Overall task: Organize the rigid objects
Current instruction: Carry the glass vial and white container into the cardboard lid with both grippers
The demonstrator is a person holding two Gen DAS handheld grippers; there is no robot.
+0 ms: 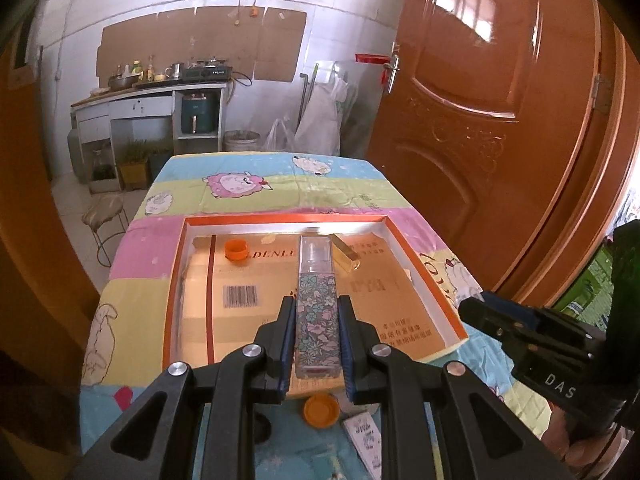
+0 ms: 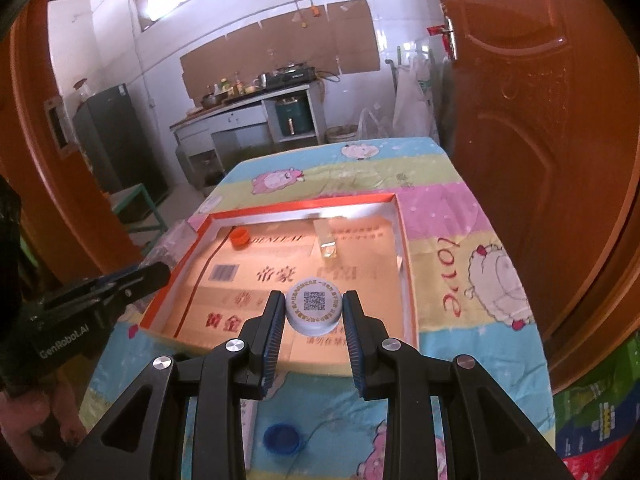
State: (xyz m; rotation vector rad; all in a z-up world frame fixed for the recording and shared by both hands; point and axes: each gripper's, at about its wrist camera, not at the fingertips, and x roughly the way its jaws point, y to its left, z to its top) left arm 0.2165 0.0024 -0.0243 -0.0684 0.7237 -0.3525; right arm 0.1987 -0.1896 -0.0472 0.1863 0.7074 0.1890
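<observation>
My left gripper [image 1: 317, 309] is shut on a floral-patterned spray bottle [image 1: 317, 312] with a clear cap, held lengthwise over the orange-rimmed shallow box [image 1: 436, 284]. My right gripper [image 2: 314, 306] is shut on a pale blue bottle cap with a QR code [image 2: 314, 309], held over the box's near part [image 2: 408, 280]. Inside the box lie an orange cap [image 1: 236, 249] [image 2: 240, 237] and a small clear yellowish bottle [image 1: 347, 256] [image 2: 326, 242]. The right gripper also shows at the right in the left wrist view [image 1: 472, 308]; the left one shows at the left in the right wrist view [image 2: 154, 274].
The box sits on a table with a cartoon sheep cloth [image 1: 248, 184]. In front of the box lie an orange cap [image 1: 320, 410], a white packet [image 1: 366, 438] and a blue cap [image 2: 282, 440]. An open wooden door [image 1: 500, 120] stands right of the table; a stool [image 1: 105, 216] stands at left.
</observation>
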